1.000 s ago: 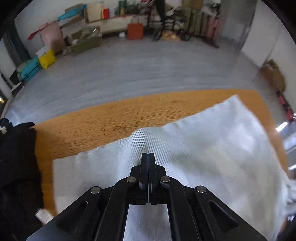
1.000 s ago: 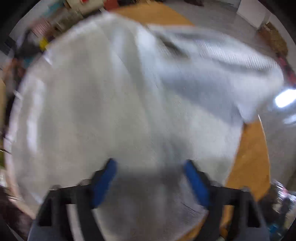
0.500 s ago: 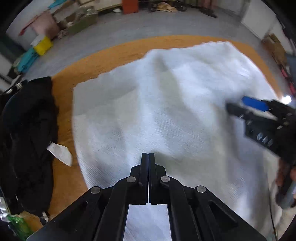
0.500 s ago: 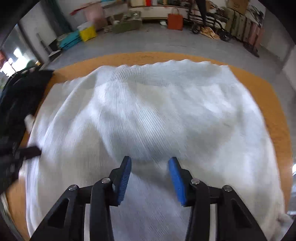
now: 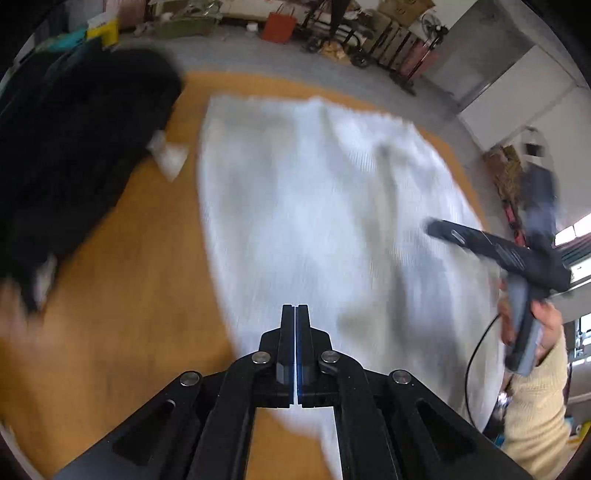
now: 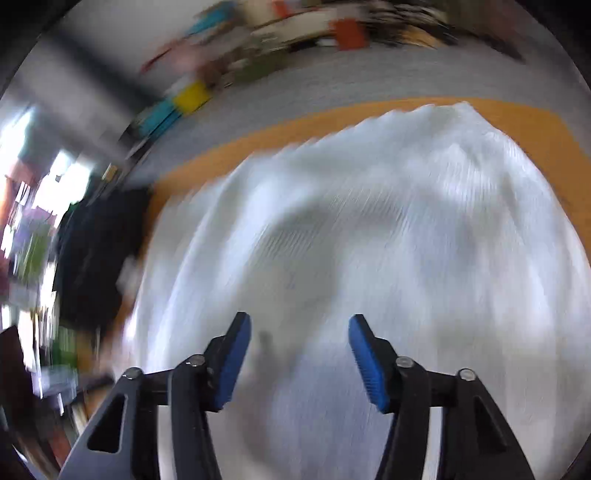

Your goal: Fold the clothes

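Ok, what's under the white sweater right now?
The white knitted sweater lies spread on the orange tabletop, which shows around its edges. Anything else beneath it is covered.

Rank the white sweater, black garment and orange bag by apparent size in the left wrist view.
1. white sweater
2. black garment, partly cropped
3. orange bag, much farther away, so its true size stays unsure

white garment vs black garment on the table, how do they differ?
Colour: the white garment is pale ribbed knit; the black garment is dark, texture lost to blur.
Pose: the white one lies spread mostly flat; the black one sits in a heap.
Place: the white one fills the middle of the orange table; the black one lies at its left edge.
Shared: both rest on the table, held by neither gripper.
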`<state>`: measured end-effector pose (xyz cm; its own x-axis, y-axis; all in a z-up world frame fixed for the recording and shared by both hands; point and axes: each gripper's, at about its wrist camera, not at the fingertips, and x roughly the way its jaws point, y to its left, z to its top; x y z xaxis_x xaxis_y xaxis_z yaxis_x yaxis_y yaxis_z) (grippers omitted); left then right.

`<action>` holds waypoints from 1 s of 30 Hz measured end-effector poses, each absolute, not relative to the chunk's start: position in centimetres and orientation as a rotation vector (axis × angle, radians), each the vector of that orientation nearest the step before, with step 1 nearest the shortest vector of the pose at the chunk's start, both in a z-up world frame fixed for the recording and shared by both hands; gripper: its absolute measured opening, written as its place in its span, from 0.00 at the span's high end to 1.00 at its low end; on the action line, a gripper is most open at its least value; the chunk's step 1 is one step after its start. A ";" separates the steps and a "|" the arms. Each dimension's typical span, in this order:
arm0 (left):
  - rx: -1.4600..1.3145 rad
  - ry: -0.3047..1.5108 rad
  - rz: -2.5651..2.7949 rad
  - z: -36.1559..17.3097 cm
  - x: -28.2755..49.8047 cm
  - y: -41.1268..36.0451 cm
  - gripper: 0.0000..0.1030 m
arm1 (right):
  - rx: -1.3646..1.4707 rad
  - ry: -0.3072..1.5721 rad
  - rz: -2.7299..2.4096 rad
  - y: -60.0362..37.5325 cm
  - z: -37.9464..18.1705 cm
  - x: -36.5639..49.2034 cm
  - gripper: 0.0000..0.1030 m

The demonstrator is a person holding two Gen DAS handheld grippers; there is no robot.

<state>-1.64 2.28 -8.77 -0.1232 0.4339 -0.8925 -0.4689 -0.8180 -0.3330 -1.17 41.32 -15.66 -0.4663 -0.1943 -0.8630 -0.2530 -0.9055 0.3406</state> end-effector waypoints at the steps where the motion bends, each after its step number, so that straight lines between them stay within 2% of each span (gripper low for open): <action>1: -1.590 0.045 1.975 -9.0 0.1 1.2 0.99 | -1.622 0.538 2.663 38.3 -14.7 2.2 0.27; 3: -1.650 0.047 1.944 -9.5 4.1 -0.3 0.99 | -1.653 0.400 2.776 34.2 -13.7 7.1 0.24; 7: -1.730 -0.004 1.900 -10.3 9.6 -1.6 0.99 | -1.666 0.245 2.949 27.2 -12.9 17.2 0.21; 17: -1.729 -0.090 1.889 -10.2 13.7 2.0 0.99 | -1.729 -0.038 2.953 18.0 -15.2 24.6 0.19; 21: -1.751 -0.079 1.908 -10.2 12.3 3.5 0.99 | -1.799 0.005 2.942 17.3 -17.2 23.7 0.22; 30: -1.784 -0.042 1.898 -10.9 10.1 6.2 0.99 | -1.661 -0.018 3.155 16.4 -15.1 25.7 0.22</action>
